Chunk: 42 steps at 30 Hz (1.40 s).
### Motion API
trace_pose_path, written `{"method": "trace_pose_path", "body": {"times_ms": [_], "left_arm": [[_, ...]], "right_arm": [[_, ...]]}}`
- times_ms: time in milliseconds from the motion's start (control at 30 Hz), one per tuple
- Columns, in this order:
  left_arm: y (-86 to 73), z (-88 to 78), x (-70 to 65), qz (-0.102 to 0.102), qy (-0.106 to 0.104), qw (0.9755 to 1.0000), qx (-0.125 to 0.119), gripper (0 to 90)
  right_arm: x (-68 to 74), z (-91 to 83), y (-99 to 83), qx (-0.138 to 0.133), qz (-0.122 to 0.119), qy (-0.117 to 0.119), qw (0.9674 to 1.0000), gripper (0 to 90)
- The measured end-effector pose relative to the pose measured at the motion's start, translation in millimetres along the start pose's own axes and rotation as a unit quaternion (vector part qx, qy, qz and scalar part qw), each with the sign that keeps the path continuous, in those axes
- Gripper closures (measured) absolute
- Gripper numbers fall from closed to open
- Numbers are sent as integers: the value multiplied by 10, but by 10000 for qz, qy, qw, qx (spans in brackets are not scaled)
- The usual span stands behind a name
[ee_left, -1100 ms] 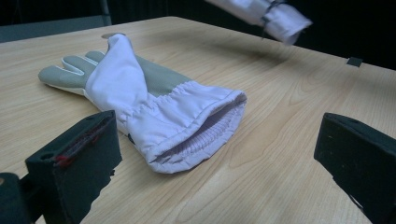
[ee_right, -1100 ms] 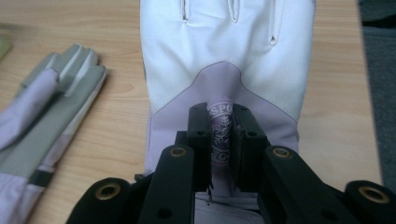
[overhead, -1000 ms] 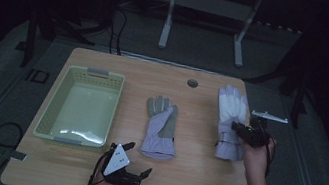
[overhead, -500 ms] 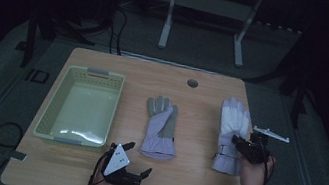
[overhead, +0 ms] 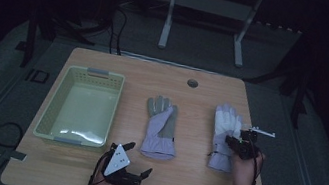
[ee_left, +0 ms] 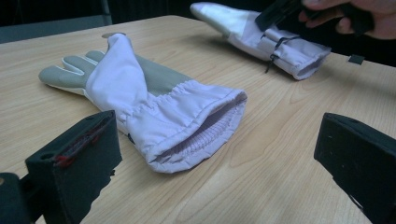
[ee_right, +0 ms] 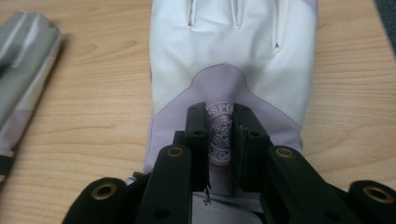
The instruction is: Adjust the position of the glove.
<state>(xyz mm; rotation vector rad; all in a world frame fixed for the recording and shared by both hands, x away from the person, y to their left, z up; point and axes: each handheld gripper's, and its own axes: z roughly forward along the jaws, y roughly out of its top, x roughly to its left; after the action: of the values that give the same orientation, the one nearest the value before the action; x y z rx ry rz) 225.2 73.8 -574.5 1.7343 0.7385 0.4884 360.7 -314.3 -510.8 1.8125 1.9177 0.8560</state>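
Observation:
A white and lilac glove (overhead: 226, 120) (ee_right: 233, 56) lies flat near the table's right side, fingers pointing away. My right gripper (overhead: 231, 140) (ee_right: 219, 135) is down on its back, shut on a fold at the round logo. Its jaws have just been opening a little, with the fabric still between them. A second glove (overhead: 160, 127) (ee_left: 154, 102), grey palm up, lies mid-table with its cuff towards me. My left gripper (overhead: 140, 158) (ee_left: 219, 154) rests at the front edge, open wide, with nothing between its jaws and the cuff just ahead.
A pale green basket (overhead: 87, 72) stands on the table's left half with nothing in it. A round cable hole (overhead: 192, 83) sits at the back edge. A person's hand (ee_left: 345, 18) holds the right gripper over the far glove. A metal stand (overhead: 207, 8) is behind the table.
My right gripper has come down and towards me with the white glove, which now lies flat on the table. The left gripper has not moved.

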Motion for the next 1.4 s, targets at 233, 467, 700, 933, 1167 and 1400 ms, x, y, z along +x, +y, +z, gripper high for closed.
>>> {"method": "trace_pose_path", "body": {"times_ms": [233,467,700,933,1167,1400], "left_arm": [[1,1,3,-5,-14,10000,18,6],[-2,-4,11,-49,-19,10000,-25,6],[-6,-13,14,-47,-33,10000,-60,7],[-4,-6,4,-24,-14,10000,-52,6],[-1,-1,1,-11,-16,10000,-11,7],[-2,-3,4,-34,-26,10000,-31,6]], "right_arm": [[-52,157,-53,91,-48,94,9999,686],[-72,35,57,141,-447,357,9983,616],[-219,-149,137,51,-1389,843,9867,525],[-337,-112,132,321,-2222,1286,9660,480],[-364,152,131,507,-2079,1266,9686,452],[-439,282,43,579,-1955,1435,9684,521]]}}
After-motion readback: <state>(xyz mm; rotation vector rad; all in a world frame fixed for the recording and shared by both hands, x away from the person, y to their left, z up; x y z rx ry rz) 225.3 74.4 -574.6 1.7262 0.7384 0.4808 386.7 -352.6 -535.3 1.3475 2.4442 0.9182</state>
